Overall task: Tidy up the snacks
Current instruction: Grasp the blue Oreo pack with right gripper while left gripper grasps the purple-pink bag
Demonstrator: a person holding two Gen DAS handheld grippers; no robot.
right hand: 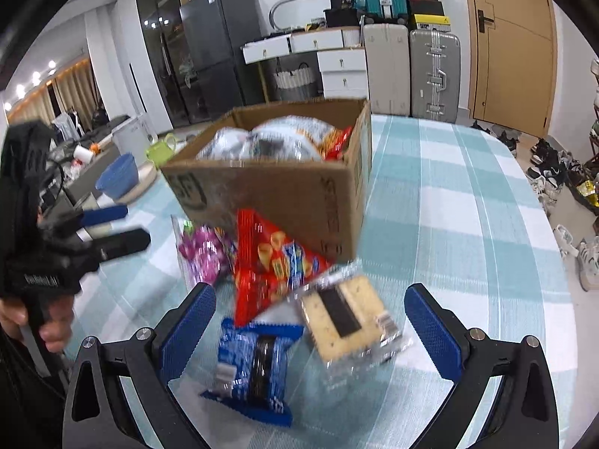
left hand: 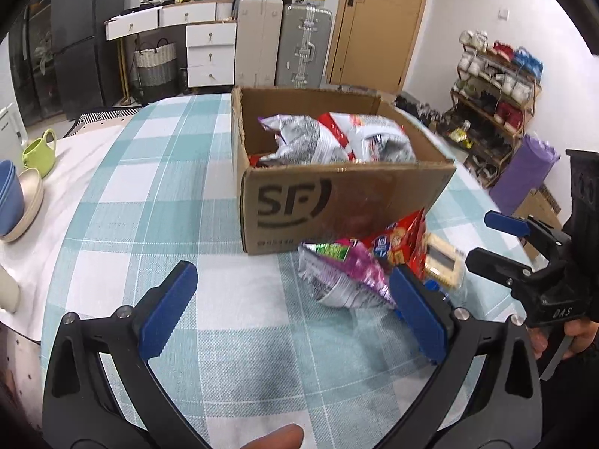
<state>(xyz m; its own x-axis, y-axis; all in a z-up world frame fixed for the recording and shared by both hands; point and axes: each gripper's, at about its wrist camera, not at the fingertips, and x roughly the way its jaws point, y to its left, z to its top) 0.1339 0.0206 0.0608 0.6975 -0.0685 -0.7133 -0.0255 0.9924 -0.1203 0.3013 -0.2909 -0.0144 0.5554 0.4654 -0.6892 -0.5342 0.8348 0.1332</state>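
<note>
A cardboard box (left hand: 337,202) (right hand: 284,191) holding several snack bags stands on the checked tablecloth. In front of it lie a pink and silver bag (left hand: 337,273) (right hand: 202,254), a red cracker bag (left hand: 397,241) (right hand: 273,269), a clear-wrapped cream sandwich biscuit (left hand: 441,262) (right hand: 344,318) and a blue cookie packet (right hand: 254,366). My left gripper (left hand: 295,310) is open over bare cloth, left of the pink bag, nothing between its pads. My right gripper (right hand: 318,333) (left hand: 498,239) is open, with the blue packet and the biscuit lying between its fingers, untouched.
At the table's left edge stand a green mug (left hand: 39,151) (right hand: 161,151) and stacked blue and beige bowls (left hand: 17,202) (right hand: 118,176). Beyond the table are suitcases (left hand: 303,50), white drawers (left hand: 209,54), a door and a shoe rack (left hand: 494,104).
</note>
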